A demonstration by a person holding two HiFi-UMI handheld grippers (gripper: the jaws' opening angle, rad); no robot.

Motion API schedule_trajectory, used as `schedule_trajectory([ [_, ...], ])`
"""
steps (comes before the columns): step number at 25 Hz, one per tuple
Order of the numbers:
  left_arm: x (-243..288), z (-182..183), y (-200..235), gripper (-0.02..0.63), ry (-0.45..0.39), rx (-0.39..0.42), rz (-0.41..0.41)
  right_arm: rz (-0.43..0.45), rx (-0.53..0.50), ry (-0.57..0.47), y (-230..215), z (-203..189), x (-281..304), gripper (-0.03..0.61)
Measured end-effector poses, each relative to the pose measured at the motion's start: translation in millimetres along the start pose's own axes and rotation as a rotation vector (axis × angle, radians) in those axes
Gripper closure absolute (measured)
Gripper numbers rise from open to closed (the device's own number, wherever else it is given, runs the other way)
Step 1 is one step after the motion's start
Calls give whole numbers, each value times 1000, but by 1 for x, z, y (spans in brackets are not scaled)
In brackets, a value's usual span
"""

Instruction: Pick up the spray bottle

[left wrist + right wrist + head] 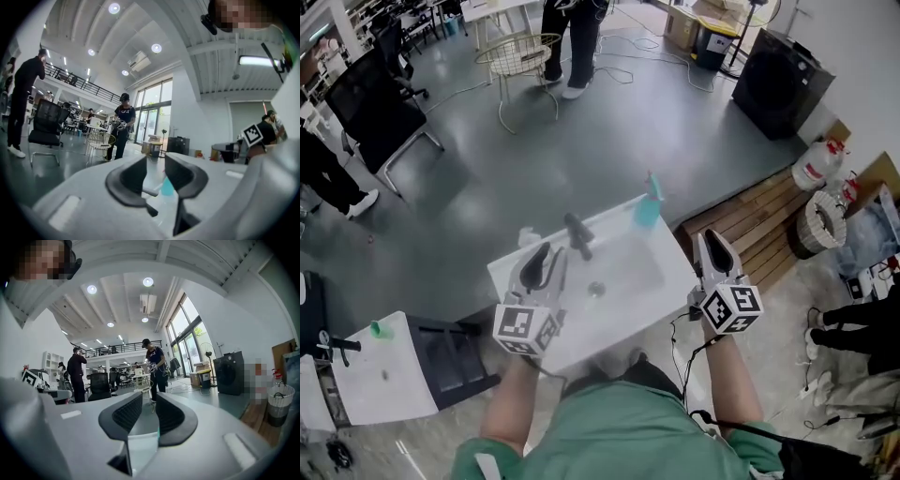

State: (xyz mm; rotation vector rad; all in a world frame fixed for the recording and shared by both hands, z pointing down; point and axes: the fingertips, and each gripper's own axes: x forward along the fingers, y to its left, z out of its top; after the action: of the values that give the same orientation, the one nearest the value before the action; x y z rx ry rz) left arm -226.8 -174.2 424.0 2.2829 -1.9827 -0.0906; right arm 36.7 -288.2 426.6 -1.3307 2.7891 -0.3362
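The teal spray bottle (649, 208) stands upright at the far right corner of the white sink unit (661, 281), right of the black faucet (577, 234). My left gripper (546, 255) hovers over the sink's near left part, jaws apart and empty. In the left gripper view the bottle (167, 186) shows through the gap between the left gripper's (156, 176) jaws, some way ahead. My right gripper (715, 246) is just off the sink's right edge, nearer me than the bottle. In its own view the right gripper (149, 416) holds nothing in its narrow gap.
A wire chair (520, 52) and a standing person (572, 37) are beyond the sink. A black office chair (370, 103) stands at far left. A wooden pallet (759, 225), white basket (823, 223) and black washing machine (778, 80) are to the right. A white side table (370, 375) is near left.
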Motion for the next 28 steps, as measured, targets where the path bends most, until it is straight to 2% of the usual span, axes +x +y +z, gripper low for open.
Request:
schedule_trajectory([
  [8,35,-19,11,495,45,-8,51,61,32,51,-29,-18,65,503],
  [17,68,-58,21,494,119,-30,93,101,38,146,-59,-67,136,502],
  [28,78,-98,54,494,195,-64,151,99,-20,267,-76,-134,216,440],
])
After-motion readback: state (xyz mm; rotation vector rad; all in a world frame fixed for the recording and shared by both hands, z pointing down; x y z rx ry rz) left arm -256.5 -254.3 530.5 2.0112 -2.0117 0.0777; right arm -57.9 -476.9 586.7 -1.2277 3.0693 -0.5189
